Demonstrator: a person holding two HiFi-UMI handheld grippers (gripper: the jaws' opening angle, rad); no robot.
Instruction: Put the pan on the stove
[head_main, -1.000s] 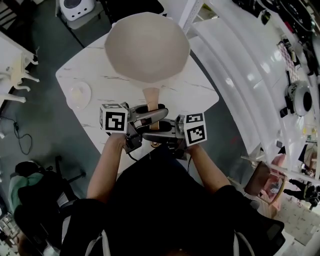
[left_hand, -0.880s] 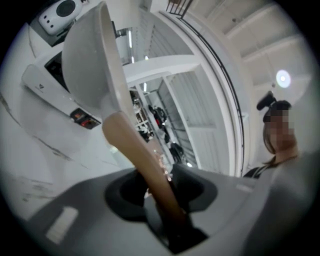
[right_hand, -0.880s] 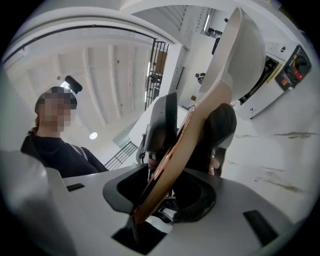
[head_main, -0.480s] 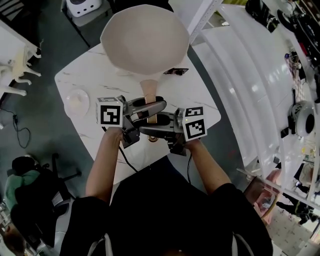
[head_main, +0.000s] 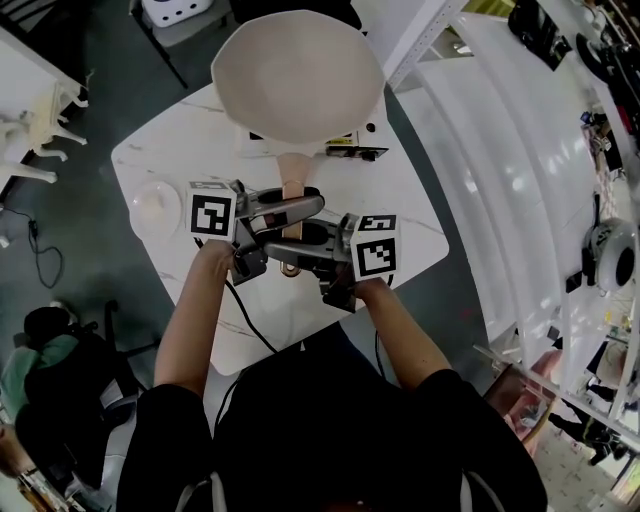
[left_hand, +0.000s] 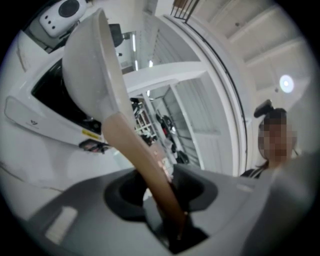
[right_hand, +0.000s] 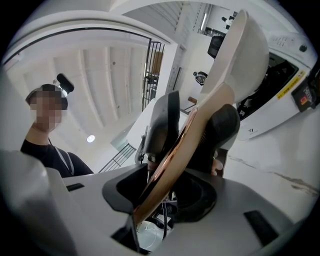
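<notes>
Carrying the pan (head_main: 297, 75) away from the body is what has changed. Over the last second both grippers have moved out across the counter (head_main: 180, 150). The stove (head_main: 352, 152), hidden at first, now shows as a dark edge under the pan's near rim. The left hand-held gripper (head_main: 300, 207) and the right hand-held gripper (head_main: 290, 245) are both clamped on the wooden handle (head_main: 293, 190) from opposite sides, one just behind the other. Each gripper view shows the handle running between that gripper's jaws. The bowl now hangs over the stove, though no view settles whether it touches. I judge the carry nearly finished, with lowering the pan level and letting go of the handle still to come.
</notes>
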